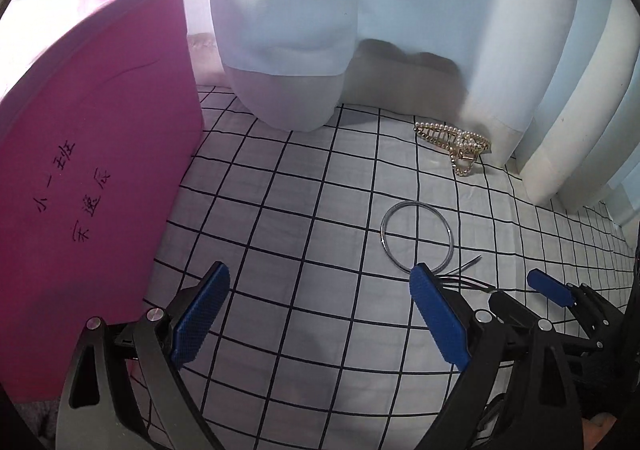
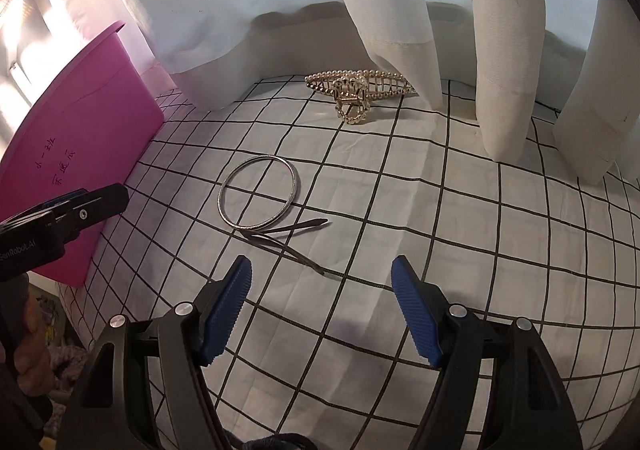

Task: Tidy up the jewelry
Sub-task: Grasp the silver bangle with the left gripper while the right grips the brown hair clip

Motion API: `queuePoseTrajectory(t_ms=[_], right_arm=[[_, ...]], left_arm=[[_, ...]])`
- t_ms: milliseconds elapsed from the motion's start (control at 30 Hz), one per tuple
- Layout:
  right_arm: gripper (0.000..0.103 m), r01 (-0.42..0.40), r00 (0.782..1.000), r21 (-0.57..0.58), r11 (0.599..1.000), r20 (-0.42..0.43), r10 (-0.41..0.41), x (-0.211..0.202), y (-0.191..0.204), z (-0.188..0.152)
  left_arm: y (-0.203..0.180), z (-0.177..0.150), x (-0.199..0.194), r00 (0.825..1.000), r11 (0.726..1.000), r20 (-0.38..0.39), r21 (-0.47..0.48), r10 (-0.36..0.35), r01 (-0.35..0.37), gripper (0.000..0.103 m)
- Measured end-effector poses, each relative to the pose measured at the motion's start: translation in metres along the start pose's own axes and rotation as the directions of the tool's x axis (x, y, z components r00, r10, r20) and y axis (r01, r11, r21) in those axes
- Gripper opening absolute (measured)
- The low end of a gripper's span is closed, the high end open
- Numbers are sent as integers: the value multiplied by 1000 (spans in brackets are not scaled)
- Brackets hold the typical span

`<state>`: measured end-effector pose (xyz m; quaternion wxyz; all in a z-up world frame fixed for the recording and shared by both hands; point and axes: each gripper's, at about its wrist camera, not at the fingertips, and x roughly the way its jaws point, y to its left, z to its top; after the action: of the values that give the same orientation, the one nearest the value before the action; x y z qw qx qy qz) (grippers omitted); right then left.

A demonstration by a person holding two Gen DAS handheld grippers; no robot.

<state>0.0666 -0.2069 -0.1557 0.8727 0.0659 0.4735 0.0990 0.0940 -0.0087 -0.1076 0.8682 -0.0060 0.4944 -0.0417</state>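
A silver bangle (image 2: pixel 258 192) lies flat on the white checked cloth (image 2: pixel 460 250); it also shows in the left wrist view (image 1: pixel 416 236). A thin dark hairpin (image 2: pixel 288 238) lies just in front of it, touching its near edge. A gold pearl hair claw (image 2: pixel 356 92) sits further back by the curtains, also in the left wrist view (image 1: pixel 456 142). My right gripper (image 2: pixel 322 282) is open and empty, just short of the hairpin. My left gripper (image 1: pixel 320 282) is open and empty, left of the bangle. The right gripper's blue fingertip (image 1: pixel 548 286) shows in the left wrist view.
A pink storage box (image 1: pixel 92 154) with handwritten characters stands at the left, also in the right wrist view (image 2: pixel 80 154). White curtain folds (image 2: pixel 500 50) hang down onto the cloth at the back and right. The cloth's edge drops off at the lower left (image 2: pixel 88 314).
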Motion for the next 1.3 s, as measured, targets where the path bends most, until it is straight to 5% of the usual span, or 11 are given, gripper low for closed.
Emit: queuePoseTrajectory(t_ms=[433,567,700,1300], right_arm=[[64,160,987,-134,978,40,-155,27,25,-8],[25,182,982,-169,969,76,-171,26,30,-9],[3,206,977,-169,964,91,-192,25,28,-11],[3,193,977,-18,981,100,-190,11,-21,-12]], left_arm=[[-5,9,45,999,998,-18,44,-50,51,90],[-11,12,51,998,997,-13,60,-54,55,90],[-17,12,55,998,996,-11,63,-70,70,90],[-74,20,87,997,984,-5,161,-74,74,90]])
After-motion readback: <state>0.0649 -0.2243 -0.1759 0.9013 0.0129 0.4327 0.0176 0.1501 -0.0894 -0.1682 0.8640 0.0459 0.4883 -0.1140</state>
